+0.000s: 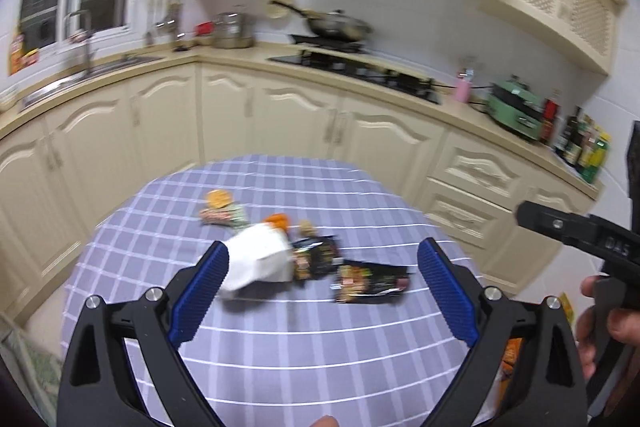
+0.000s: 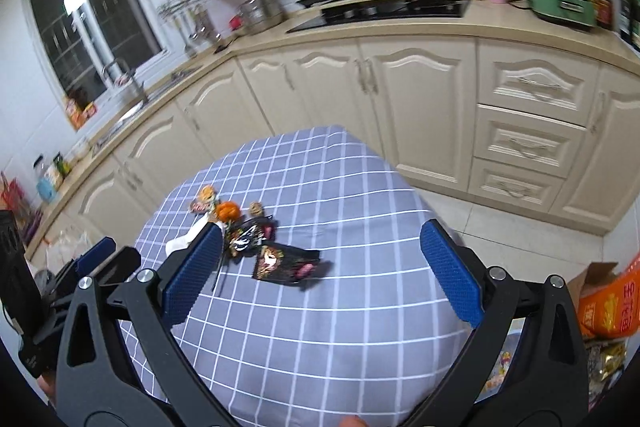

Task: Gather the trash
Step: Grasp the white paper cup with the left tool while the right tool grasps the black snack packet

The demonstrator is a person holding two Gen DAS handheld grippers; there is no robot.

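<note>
Cream kitchen cabinets curve behind your table (image 1: 256, 359), which wears a lilac checked cloth. Take the white crumpled tissue (image 1: 260, 259) as your landmark. From your left wrist camera you can count two black snack wrappers: one (image 1: 316, 257) touching the tissue's right edge, the other (image 1: 370, 283) just beyond that. One orange peel (image 1: 278, 221) sits right behind the tissue, one pale wrapper (image 1: 222, 213) behind and to its left. Your left gripper (image 1: 324, 259) hovers above the tissue, jaws spread wide, holding nothing.

From your right wrist camera the same tissue (image 2: 186, 237) peeks past the left finger. Both black wrappers (image 2: 250, 233) (image 2: 282, 263) lie to its right, the peel (image 2: 227, 211) just behind. Your right gripper (image 2: 320, 247) is also spread wide and empty.
</note>
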